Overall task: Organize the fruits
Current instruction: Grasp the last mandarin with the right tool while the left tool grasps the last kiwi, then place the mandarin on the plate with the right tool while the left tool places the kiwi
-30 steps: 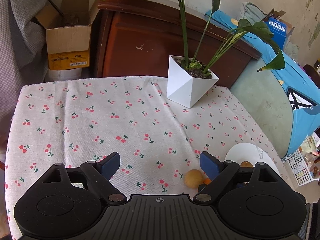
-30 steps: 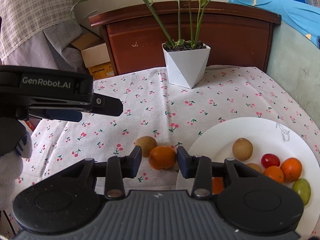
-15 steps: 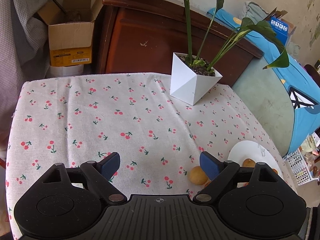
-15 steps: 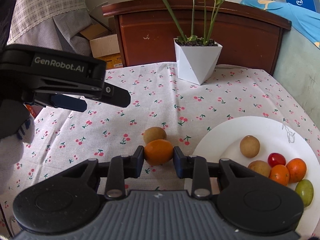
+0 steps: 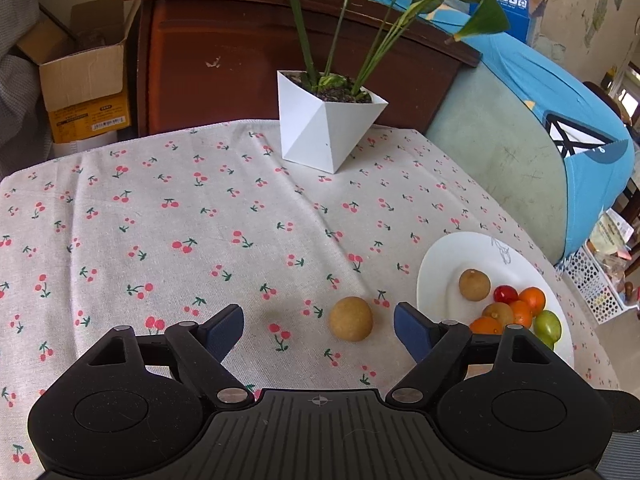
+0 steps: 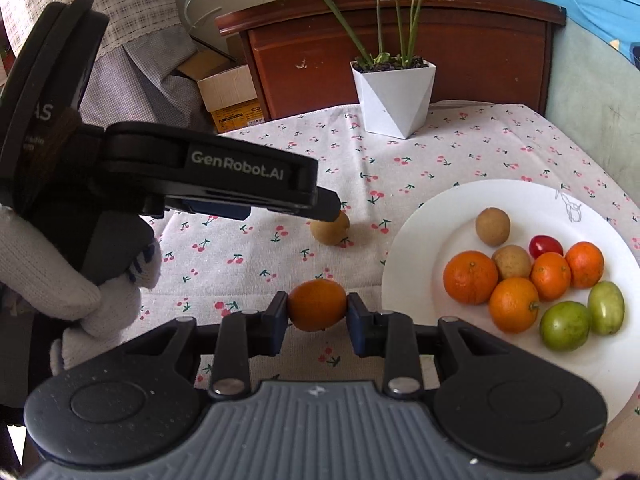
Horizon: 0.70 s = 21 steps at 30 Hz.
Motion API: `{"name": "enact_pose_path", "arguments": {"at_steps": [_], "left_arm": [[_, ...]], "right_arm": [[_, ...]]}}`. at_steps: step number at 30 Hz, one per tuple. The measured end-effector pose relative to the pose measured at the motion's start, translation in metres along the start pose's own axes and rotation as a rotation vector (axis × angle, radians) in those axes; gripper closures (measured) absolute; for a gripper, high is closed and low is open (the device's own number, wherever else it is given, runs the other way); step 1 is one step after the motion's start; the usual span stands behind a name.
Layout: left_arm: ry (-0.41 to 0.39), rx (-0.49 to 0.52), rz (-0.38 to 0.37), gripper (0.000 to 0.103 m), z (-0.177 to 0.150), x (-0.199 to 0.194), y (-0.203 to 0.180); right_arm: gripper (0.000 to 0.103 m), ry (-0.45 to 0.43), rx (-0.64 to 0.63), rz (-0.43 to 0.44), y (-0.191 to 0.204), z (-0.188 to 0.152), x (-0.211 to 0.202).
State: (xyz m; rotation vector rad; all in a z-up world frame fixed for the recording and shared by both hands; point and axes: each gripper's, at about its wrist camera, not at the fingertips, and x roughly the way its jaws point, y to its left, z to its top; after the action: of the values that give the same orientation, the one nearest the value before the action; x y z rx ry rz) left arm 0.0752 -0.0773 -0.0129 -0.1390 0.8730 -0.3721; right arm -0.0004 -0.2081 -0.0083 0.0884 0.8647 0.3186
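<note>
9 fruits lie on the white plate [image 6: 424, 224]. Right gripper [image 6: 317, 307] is clamped on 1 orange [image 6: 317, 305]; left gripper [image 5: 319, 328] stands apart near a brown fruit [image 5: 351, 318].

I see the round white plate [image 6: 420, 240] on the right of the cherry-print tablecloth [image 5: 160, 220], with fruits on it. A brown round fruit [image 5: 351, 318] lies on the cloth left of the plate. The white angular plant pot [image 5: 326, 132] stands behind, before the dark wooden cabinet [image 5: 224, 64].
</note>
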Motion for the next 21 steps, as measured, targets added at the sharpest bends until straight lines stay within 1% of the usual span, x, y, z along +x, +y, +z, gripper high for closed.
{"name": "enact_pose_path", "arguments": {"at_steps": [3,5,7,12,16,18,21], "left_arm": [[-0.001,0.033,-0.001,0.027,-0.005,0.004,-0.007],[-0.007,0.051,0.009,0.034,-0.007,0.008,-0.011],[-0.007,0.061,0.010,0.043,-0.008,0.011,-0.013],[-0.033,0.080,0.011,0.052,-0.010,0.015,-0.019],[-0.039,0.101,-0.003,0.067,-0.012,0.016,-0.023],[-0.041,0.111,-0.013,0.072,-0.013,0.016,-0.024],[-0.047,0.129,-0.016,0.076,-0.016,0.016,-0.027]], "right_arm": [[0.072,0.002,0.020,-0.010,-0.005,-0.003,-0.002],[0.072,0.004,0.038,-0.009,-0.008,-0.004,-0.002],[0.072,0.006,0.046,-0.011,-0.010,-0.005,-0.003],[0.072,0.005,0.056,-0.013,-0.012,-0.005,-0.005],[0.072,0.005,0.057,-0.014,-0.012,-0.006,-0.005],[0.072,0.006,0.057,-0.014,-0.012,-0.006,-0.005],[0.072,0.006,0.059,-0.014,-0.012,-0.006,-0.004]]}}
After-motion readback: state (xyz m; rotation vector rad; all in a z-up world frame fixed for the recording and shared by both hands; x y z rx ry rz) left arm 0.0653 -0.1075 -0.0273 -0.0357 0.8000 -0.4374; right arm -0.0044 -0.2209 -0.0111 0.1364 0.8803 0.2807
